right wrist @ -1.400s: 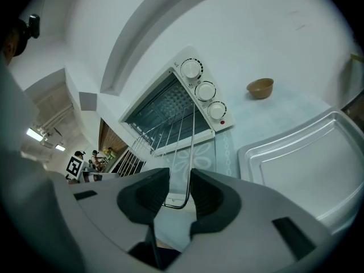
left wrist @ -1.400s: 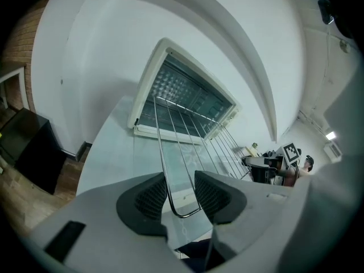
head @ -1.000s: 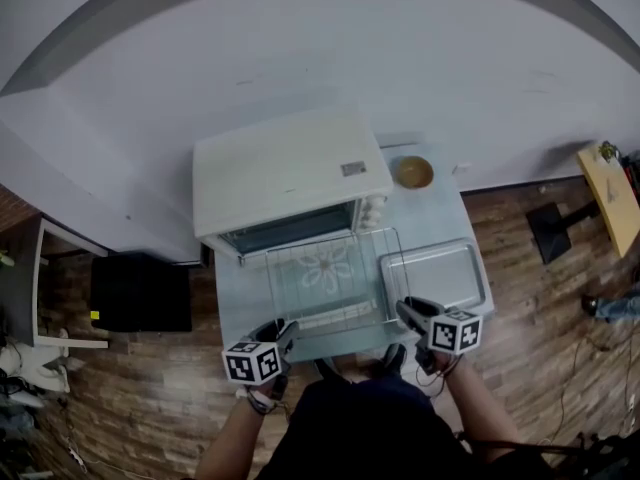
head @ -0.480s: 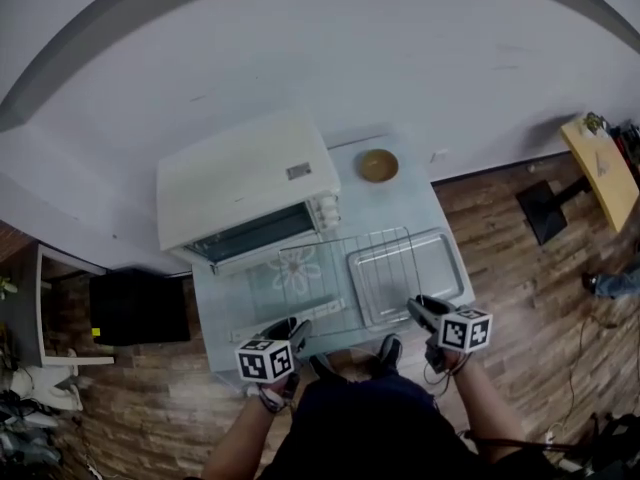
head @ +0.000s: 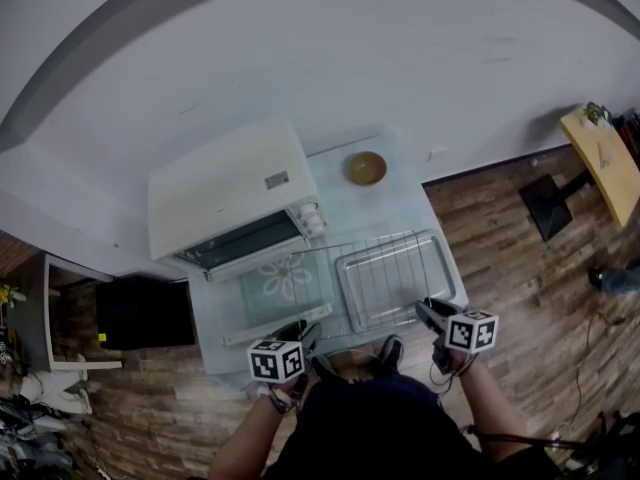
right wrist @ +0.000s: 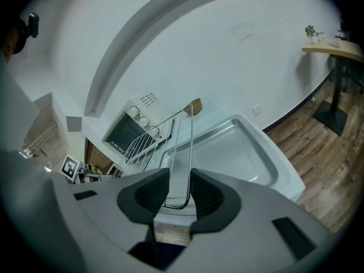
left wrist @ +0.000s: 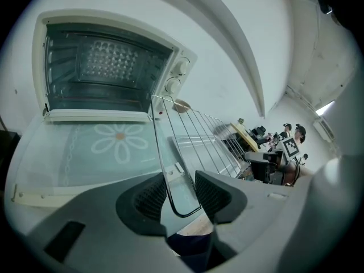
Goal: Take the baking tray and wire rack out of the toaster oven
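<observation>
The white toaster oven stands at the table's back left, its glass door folded down and its inside bare. The silver baking tray lies on the table to the right of the door. The wire rack sits over the tray. My left gripper is shut on the rack's near left corner loop, and its jaws have just been opening slightly with the wire still between them. My right gripper is shut on the near right loop, above the tray.
A wooden bowl sits at the table's back right, behind the tray. The table's front edge is just under both grippers, with wooden floor beyond. A black cabinet stands left of the table and a yellow table far right.
Both grippers have carried the wire rack to the right, from over the open oven door to over the baking tray. The tray and oven have stayed put.
</observation>
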`<state>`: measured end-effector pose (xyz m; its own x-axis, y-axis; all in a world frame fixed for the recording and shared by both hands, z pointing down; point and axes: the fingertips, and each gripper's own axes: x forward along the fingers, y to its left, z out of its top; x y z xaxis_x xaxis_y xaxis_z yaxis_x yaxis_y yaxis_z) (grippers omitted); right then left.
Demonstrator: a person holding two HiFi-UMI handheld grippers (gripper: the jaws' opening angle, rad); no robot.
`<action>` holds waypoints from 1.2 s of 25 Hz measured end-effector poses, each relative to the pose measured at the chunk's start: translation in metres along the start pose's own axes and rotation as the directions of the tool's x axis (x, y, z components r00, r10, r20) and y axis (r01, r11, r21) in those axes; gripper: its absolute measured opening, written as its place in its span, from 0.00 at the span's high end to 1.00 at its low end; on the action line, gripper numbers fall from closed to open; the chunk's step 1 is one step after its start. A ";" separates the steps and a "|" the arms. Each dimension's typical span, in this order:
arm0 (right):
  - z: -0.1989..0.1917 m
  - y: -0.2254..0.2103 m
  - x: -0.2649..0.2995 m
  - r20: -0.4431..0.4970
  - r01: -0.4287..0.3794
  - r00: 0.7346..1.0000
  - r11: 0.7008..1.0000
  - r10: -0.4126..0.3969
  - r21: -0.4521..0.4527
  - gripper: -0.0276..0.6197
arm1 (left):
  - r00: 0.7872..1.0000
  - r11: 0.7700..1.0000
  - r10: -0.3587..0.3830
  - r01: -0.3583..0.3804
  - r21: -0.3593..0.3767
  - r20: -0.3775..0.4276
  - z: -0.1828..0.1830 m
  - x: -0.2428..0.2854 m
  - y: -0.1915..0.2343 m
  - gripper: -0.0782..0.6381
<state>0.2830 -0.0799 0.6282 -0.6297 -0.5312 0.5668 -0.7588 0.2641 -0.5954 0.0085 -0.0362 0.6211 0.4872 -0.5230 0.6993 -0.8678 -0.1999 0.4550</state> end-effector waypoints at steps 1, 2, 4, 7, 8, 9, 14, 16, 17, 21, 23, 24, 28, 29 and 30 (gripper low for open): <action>0.002 -0.003 -0.002 0.001 0.000 1.000 1.000 0.000 0.003 0.77 | 1.000 1.000 -0.001 0.001 -0.002 -0.004 -0.001 0.004 -0.003 0.67; 0.005 -0.005 -0.003 0.005 -0.004 1.000 1.000 0.004 0.002 0.77 | 1.000 1.000 -0.002 0.002 -0.003 -0.007 -0.002 0.008 -0.006 0.67; 0.010 -0.009 -0.006 0.006 -0.012 1.000 1.000 0.012 0.000 0.77 | 1.000 1.000 -0.005 0.005 -0.005 -0.013 -0.004 0.016 -0.012 0.67; 0.009 -0.026 -0.014 -0.002 0.011 1.000 1.000 -0.011 0.001 0.77 | 1.000 1.000 -0.012 0.012 -0.002 -0.023 -0.009 0.029 -0.022 0.67; 0.007 -0.033 -0.017 -0.007 0.023 1.000 1.000 -0.023 0.001 0.77 | 1.000 1.000 -0.014 0.014 0.000 -0.028 -0.011 0.034 -0.025 0.67; 0.005 -0.039 -0.019 -0.015 0.035 0.999 0.999 -0.035 0.003 0.77 | 0.999 1.000 -0.016 0.016 0.003 -0.035 -0.013 0.039 -0.028 0.67; 0.001 -0.062 -0.033 -0.028 0.075 0.997 0.997 -0.074 0.022 0.77 | 0.997 0.999 -0.037 0.038 0.014 -0.068 -0.026 0.065 -0.045 0.66; -0.004 -0.074 -0.038 -0.035 0.099 0.995 0.995 -0.098 0.024 0.77 | 0.996 0.999 -0.039 0.041 0.021 -0.085 -0.032 0.074 -0.051 0.66; -0.006 -0.080 -0.040 -0.037 0.111 0.993 0.994 -0.110 0.025 0.77 | 0.995 0.999 -0.043 0.046 0.025 -0.091 -0.034 0.079 -0.055 0.66; -0.015 -0.099 -0.045 -0.053 0.157 0.987 0.986 -0.154 0.050 0.77 | 0.991 0.998 -0.046 0.051 0.032 -0.127 -0.041 0.096 -0.062 0.66; -0.019 -0.105 -0.046 -0.060 0.160 0.986 0.986 -0.157 0.051 0.77 | 0.988 0.999 -0.029 0.036 0.040 -0.152 -0.046 0.102 -0.062 0.65; -0.021 -0.107 -0.045 -0.063 0.159 0.986 0.986 -0.156 0.049 0.77 | 0.986 0.999 -0.017 0.025 0.047 -0.165 -0.049 0.104 -0.062 0.65; -0.029 -0.114 -0.044 -0.091 0.185 0.980 0.981 -0.179 0.063 0.76 | 0.979 0.999 0.015 -0.005 0.049 -0.206 -0.054 0.108 -0.061 0.65; -0.031 -0.115 -0.043 -0.097 0.196 0.977 0.978 -0.188 0.075 0.76 | 0.977 0.999 0.013 -0.005 0.039 -0.213 -0.056 0.109 -0.061 0.65; -0.032 -0.116 -0.043 -0.102 0.206 0.975 0.975 -0.197 0.086 0.76 | 0.976 1.000 0.009 -0.003 0.024 -0.218 -0.057 0.110 -0.061 0.65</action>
<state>0.3924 -0.0622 0.6912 -0.4813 -0.4880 0.7282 -0.8551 0.0787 -0.5124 0.1204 -0.0339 0.7017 0.4894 -0.3312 0.8067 -0.8715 -0.2184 0.4391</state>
